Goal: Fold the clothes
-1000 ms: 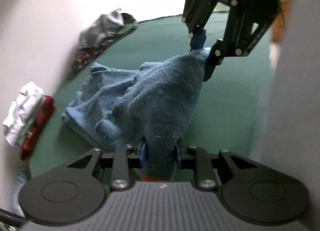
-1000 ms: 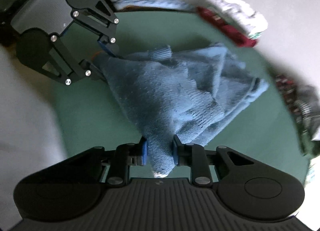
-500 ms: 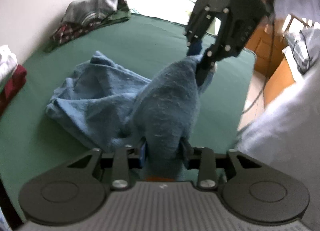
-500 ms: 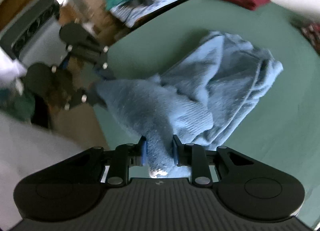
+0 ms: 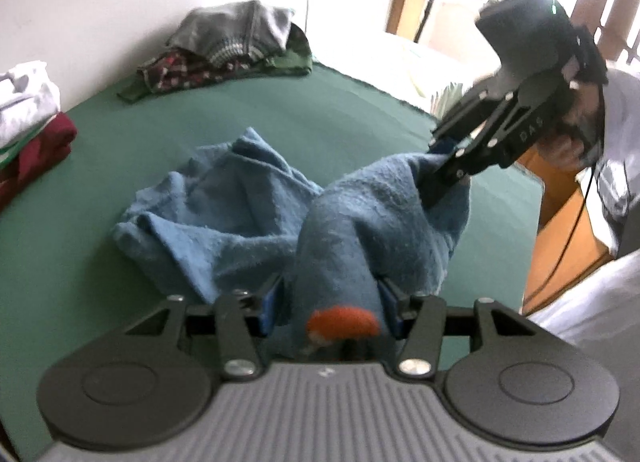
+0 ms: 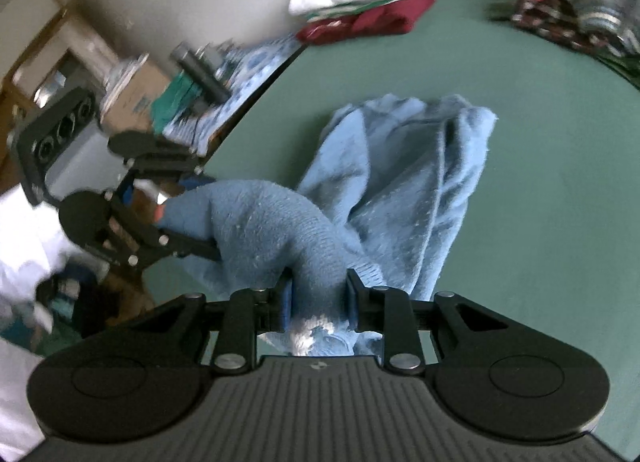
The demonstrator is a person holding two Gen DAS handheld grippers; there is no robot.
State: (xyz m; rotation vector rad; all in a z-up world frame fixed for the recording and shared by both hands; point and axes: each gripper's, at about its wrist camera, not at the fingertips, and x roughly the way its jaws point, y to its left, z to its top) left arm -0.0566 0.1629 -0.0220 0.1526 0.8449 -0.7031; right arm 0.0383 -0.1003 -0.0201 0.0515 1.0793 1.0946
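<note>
A blue knit sweater lies crumpled on the green table, one end lifted. My left gripper is shut on a bunched part of it, with an orange patch showing between the jaws. My right gripper is shut on another part of the same sweater. The right gripper also shows in the left wrist view, the left one in the right wrist view. The stretch of cloth between them hangs above the table.
A folded white and dark red pile sits at the table's left edge. A heap of grey, plaid and green clothes sits at the far edge. Boxes and clutter stand beyond the table. A person stands at the right.
Both grippers have swung round and drawn the held ends of the sweater toward the table's near edge. The bulk of the sweater has stretched out on the table.
</note>
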